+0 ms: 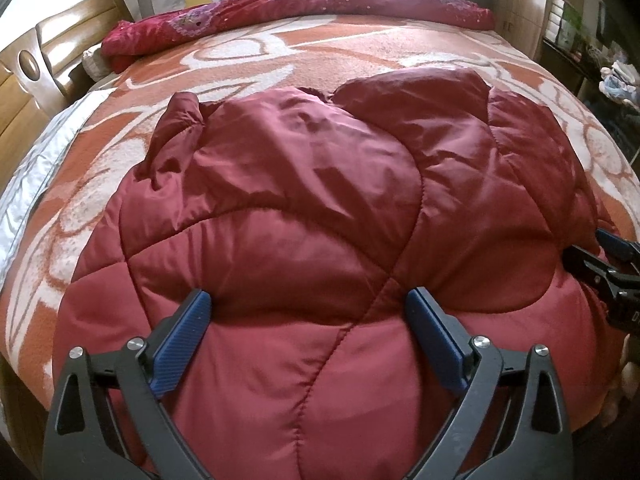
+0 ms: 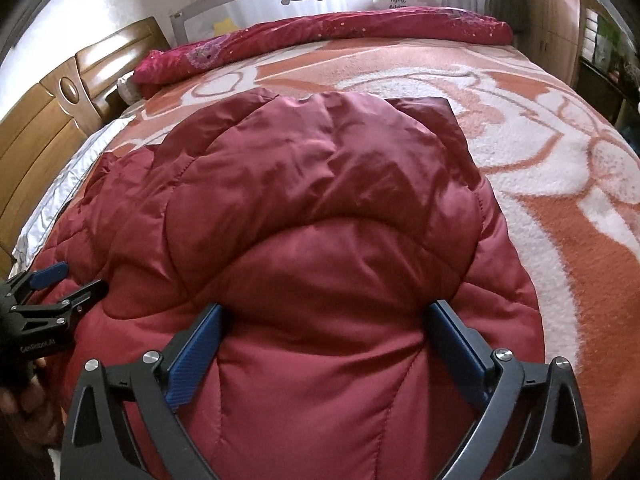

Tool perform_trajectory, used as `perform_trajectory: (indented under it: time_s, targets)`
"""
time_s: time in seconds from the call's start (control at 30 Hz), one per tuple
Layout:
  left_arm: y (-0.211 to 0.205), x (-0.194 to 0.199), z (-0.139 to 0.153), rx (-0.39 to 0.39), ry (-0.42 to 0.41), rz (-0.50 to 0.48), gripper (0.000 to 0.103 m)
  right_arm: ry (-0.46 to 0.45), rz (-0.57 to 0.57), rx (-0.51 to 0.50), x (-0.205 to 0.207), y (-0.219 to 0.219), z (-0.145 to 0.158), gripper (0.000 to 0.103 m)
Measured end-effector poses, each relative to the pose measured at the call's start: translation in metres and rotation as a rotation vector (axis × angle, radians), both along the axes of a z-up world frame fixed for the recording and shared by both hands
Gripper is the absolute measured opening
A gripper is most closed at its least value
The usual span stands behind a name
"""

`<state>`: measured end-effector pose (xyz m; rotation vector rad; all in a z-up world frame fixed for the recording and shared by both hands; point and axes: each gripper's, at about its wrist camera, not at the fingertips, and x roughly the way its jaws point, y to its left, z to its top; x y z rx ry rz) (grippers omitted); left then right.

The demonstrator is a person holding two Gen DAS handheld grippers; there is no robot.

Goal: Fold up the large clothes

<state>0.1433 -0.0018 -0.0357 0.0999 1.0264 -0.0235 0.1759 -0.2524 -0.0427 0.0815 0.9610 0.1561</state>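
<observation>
Quilted red jacket (image 1: 288, 208) is lying spread across the near half of the bed, on the orange-and-white blanket (image 1: 360, 56), with a crimson duvet (image 1: 304, 12) rolled along the far edge. I am holding the left gripper (image 1: 308, 312) over the near left part of the jacket, jaws spread wide, its blue pads (image 1: 196, 312) pressing into the puffy fabric on either side of a raised bulge. I am holding the right gripper (image 2: 326, 324) the same way over the near right part, also wide apart and not yet pinching anything, with padding swelling up between its fingers.

I am judging this as the start of a fold away from me: both tools are settling onto the near hem before closing. To do it well, I am wanting each gripper to sink deep enough that it catches the whole thickness, not just the slippery outer shell, which looks likely to slide free. I am also aiming to keep both grips level along the same edge, so the fold comes out straight. A sleeve end (image 1: 180, 116) is poking out at the far left, and a dark flat panel (image 2: 428, 110) is showing at the far right; I cannot tell what that panel is.
</observation>
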Motion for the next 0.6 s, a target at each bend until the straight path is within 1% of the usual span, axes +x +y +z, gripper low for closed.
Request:
perform_trajectory:
  time_s: [0.07,0.13,0.2,0.23,0.27,0.33,0.4,0.6]
  targets:
    - [0.001,0.001,0.0,-0.004,0.005,0.0,0.099,-0.016,-0.014,-0.021,-0.005,0.003,0.01,0.099]
    - [0.003,0.002,0.0,-0.011,0.007,-0.001,0.099,-0.047,-0.024,-0.034,-0.015,0.006,0.024,0.092]
    - [0.002,0.002,0.0,-0.008,0.004,-0.001,0.099,-0.087,-0.009,-0.048,-0.028,0.012,0.036,0.092]
    - [0.002,0.002,0.0,-0.005,0.003,0.0,0.099,-0.082,0.001,-0.057,-0.029,0.014,0.035,0.092]
    - [0.001,0.002,0.0,-0.003,0.003,0.0,0.099,-0.056,0.015,-0.06,-0.028,0.015,0.029,0.092]
    - [0.001,0.001,0.0,-0.002,0.002,-0.002,0.099,-0.02,0.019,-0.046,-0.023,0.011,0.012,0.096]
    - [-0.001,0.0,0.0,0.004,-0.001,-0.006,0.099,-0.024,0.013,-0.018,-0.019,0.006,-0.001,0.102]
    - [0.0,-0.004,0.002,0.004,0.004,-0.002,0.099,-0.021,0.013,-0.018,-0.019,0.006,-0.001,0.102]
